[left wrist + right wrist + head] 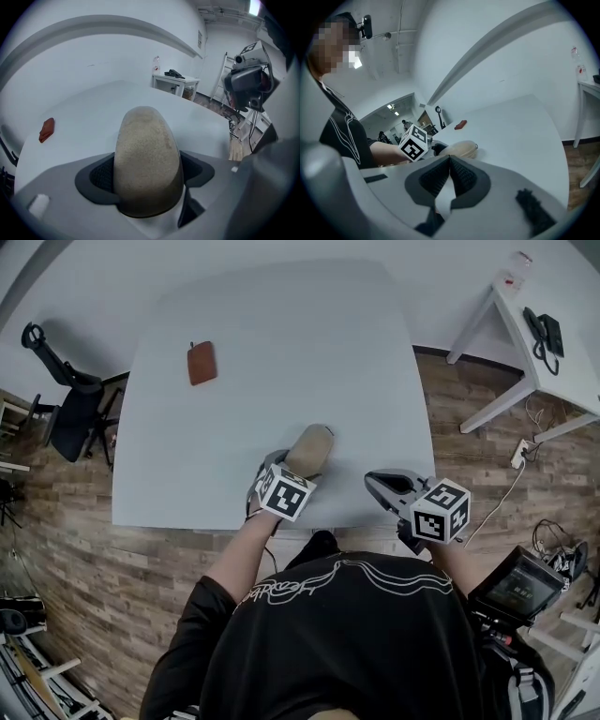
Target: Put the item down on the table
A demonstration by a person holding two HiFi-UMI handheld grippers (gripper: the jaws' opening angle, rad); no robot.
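The left tool (147,180) has its jaws set wide and clamped on a tan case (147,159), a rounded, soft-looking thing that fills the gap from pad to pad and juts forward past the tips. In the head view the left tool (292,472) holds the tan case (310,448) over the near part of the counter (281,343), a little in from the edge in front of the person. From the right gripper view the tan case (459,149) sits very low over the surface, but I cannot tell whether its underside touches.

The right tool (450,176) has its jaws closed together with nothing between them. It hangs just off the counter's near edge, beside the left one, in the head view (382,486).

Well apart, toward the far left of the counter, lies a small brown pouch (202,363); it plays no part in this.

The step in hand looks like the set-down itself: the case is carried to its spot and not yet let go. The next move should call for lowering it until it rests flat, then spreading the jaws wide enough to clear its sides and drawing the tool straight back, so the soft case is not dragged toward the edge.
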